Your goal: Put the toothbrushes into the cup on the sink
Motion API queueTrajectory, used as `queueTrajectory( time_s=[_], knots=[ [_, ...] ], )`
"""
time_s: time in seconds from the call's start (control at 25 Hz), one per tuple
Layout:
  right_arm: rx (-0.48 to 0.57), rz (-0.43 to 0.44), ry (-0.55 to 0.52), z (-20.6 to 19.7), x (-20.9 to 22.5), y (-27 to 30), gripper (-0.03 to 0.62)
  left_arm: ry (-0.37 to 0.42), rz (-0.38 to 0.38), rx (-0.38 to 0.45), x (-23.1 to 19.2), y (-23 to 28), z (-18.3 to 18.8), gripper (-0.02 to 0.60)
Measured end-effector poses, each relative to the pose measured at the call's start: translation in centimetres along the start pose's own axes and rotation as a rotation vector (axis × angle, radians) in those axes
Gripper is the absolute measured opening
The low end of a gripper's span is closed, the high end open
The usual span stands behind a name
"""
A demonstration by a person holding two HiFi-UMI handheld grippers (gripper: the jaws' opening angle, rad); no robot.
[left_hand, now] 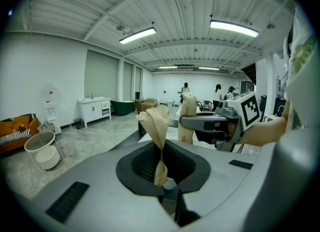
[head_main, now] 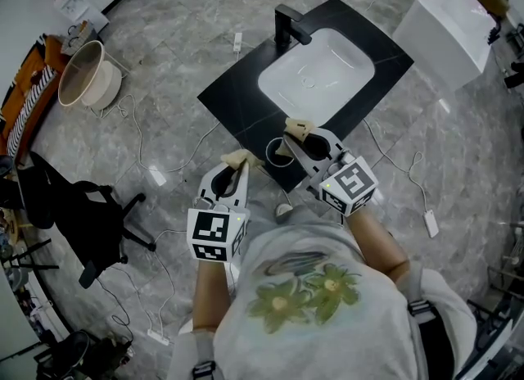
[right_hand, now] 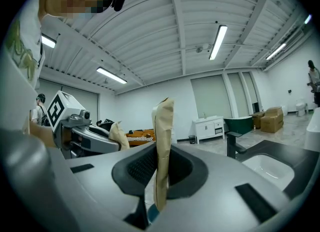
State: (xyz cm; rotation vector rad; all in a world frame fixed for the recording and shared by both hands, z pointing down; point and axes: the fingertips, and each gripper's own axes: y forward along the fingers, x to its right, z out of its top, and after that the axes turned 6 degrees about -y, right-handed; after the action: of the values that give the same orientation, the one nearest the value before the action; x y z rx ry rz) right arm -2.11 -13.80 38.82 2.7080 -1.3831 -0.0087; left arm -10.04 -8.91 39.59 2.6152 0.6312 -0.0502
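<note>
Both grippers hover over the near edge of the black sink counter (head_main: 237, 96). My left gripper (head_main: 234, 175) is shut on a toothbrush in twisted brown paper (head_main: 240, 158), which stands upright between the jaws (left_hand: 159, 136). My right gripper (head_main: 300, 146) is shut on a second paper-wrapped toothbrush (head_main: 298, 128), also upright (right_hand: 162, 151). A dark cup (head_main: 277, 156) stands at the counter's near corner, between the two grippers and close to the right one's tip. Behind it lie the white basin (head_main: 315, 67) and the black faucet (head_main: 288, 24). Each gripper shows in the other's view, the right gripper (left_hand: 215, 123) and the left gripper (right_hand: 85, 131).
A white round basket (head_main: 86, 75) stands at the far left of the grey marble floor, and a black office chair (head_main: 78, 214) at the left. A white box (head_main: 454, 30) is at the upper right. Cables and plugs trail over the floor around the counter.
</note>
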Motion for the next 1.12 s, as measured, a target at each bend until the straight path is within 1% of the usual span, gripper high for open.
queueTrajectory(
  time_s=[0.64, 0.92, 1.12],
  knots=[
    [-0.067, 0.018, 0.014, -3.8, 0.8, 1.9, 0.052, -0.025, 0.012, -0.021, -1.2, 1.2, -0.8, 0.035],
    [-0.075, 0.027, 0.032, -5.1, 0.4, 2.1, 0.052, -0.033, 0.014, -0.025, -1.2, 1.2, -1.0, 0.035],
    [-0.105, 0.033, 0.041, -6.3, 0.3, 2.2, 0.052, -0.03, 0.021, -0.032, -1.8, 1.4, -1.3, 0.035]
  ],
)
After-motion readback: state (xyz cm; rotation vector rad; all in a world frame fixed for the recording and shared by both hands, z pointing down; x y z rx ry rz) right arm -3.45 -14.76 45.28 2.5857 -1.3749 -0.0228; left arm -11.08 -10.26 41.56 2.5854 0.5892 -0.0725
